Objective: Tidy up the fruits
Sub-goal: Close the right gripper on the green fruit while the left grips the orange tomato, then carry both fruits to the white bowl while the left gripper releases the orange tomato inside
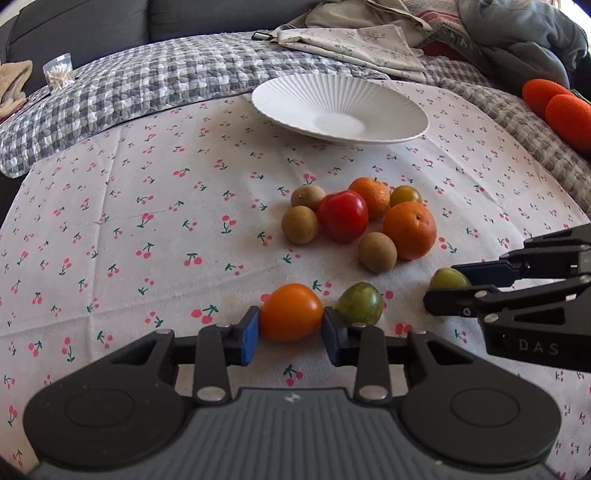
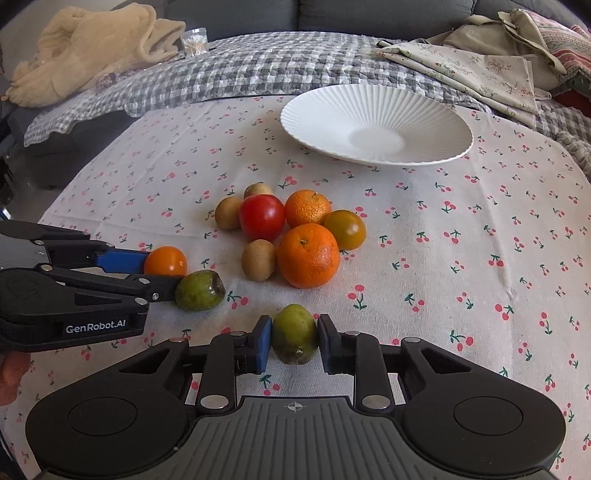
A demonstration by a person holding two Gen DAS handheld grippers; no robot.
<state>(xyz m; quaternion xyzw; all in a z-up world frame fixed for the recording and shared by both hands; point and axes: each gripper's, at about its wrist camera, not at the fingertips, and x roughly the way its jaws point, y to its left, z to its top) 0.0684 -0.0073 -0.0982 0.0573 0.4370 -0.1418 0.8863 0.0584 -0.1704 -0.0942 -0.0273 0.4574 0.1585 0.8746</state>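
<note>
Both grippers low at the cloth's [image 1: 147, 229] near edge.
Left gripper [image 1: 291, 328] pinches the orange tomato [image 1: 291, 312]; right gripper [image 2: 294, 341] brackets a green fruit [image 2: 294, 334], contact unclear.

This is a home living room. A dark grey sofa [image 1: 92, 22] stands behind the work surface, which is spread with a cherry-print cloth [image 1: 147, 221] and a grey checked quilt [image 2: 258, 70]. Folded floral linen [image 2: 480, 70], a cream blanket [image 2: 85, 44], a small clear box of toothpicks [image 1: 59, 72] and a white ribbed plate [image 2: 376, 123] lie about, all ordinary household things.
</note>
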